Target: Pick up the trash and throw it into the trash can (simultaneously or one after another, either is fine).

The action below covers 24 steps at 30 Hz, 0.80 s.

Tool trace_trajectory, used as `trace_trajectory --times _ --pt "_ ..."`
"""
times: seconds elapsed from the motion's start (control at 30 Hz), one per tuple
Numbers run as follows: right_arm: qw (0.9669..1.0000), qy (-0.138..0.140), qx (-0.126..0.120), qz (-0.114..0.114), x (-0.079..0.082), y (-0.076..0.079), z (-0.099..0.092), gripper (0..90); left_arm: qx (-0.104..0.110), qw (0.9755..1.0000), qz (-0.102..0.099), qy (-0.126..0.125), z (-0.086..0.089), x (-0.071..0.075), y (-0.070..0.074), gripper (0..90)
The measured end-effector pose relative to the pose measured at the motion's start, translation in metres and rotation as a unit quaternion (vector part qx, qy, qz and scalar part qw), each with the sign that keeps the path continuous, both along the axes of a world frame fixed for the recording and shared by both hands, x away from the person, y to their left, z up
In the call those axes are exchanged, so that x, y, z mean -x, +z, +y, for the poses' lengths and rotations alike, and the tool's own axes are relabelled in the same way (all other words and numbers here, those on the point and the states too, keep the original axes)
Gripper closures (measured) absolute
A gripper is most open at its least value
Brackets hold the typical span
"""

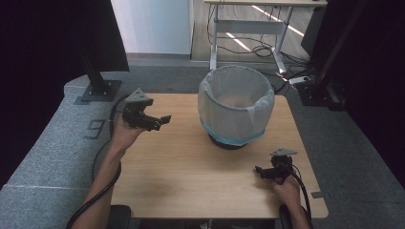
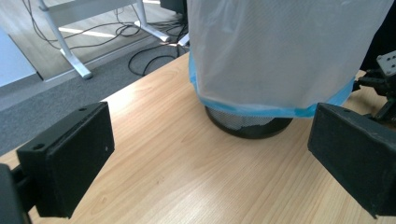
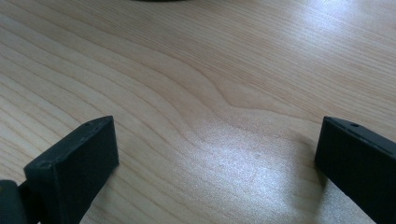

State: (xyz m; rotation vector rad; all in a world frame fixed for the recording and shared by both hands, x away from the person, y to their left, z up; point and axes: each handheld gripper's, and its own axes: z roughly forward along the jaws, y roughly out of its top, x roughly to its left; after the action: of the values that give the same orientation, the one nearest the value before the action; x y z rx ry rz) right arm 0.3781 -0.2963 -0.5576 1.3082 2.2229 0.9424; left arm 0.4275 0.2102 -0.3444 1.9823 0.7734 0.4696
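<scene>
A black mesh waste bin (image 1: 236, 106) lined with a white bag with a blue hem stands at the table's back middle; in the left gripper view the bin (image 2: 280, 51) looms close ahead. My left gripper (image 1: 160, 121) hovers at the table's left, open, jaws pointing toward the bin, nothing between them. In its own view the left gripper (image 2: 210, 163) frames bare wood. My right gripper (image 1: 260, 171) rests low near the front right, open and empty, pointing left. Bare wood lies between the jaws of the right gripper (image 3: 215, 163) in its own view.
The light wooden table (image 1: 191, 171) stands on grey carpet. A white desk frame (image 1: 248, 28) with loose cables sits behind. Black stands (image 1: 98, 83) flank the table's back corners. The other gripper (image 2: 380, 79) shows past the bin in the left gripper view.
</scene>
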Motion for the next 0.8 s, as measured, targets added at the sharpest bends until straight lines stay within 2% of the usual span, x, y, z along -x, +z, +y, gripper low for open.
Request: trace_trajectory --times 0.8 --pt "1.0 0.0 0.0 0.0 0.0 0.0 0.0 0.0 0.016 0.9997 0.01 0.018 0.029 0.014 -0.038 0.6"
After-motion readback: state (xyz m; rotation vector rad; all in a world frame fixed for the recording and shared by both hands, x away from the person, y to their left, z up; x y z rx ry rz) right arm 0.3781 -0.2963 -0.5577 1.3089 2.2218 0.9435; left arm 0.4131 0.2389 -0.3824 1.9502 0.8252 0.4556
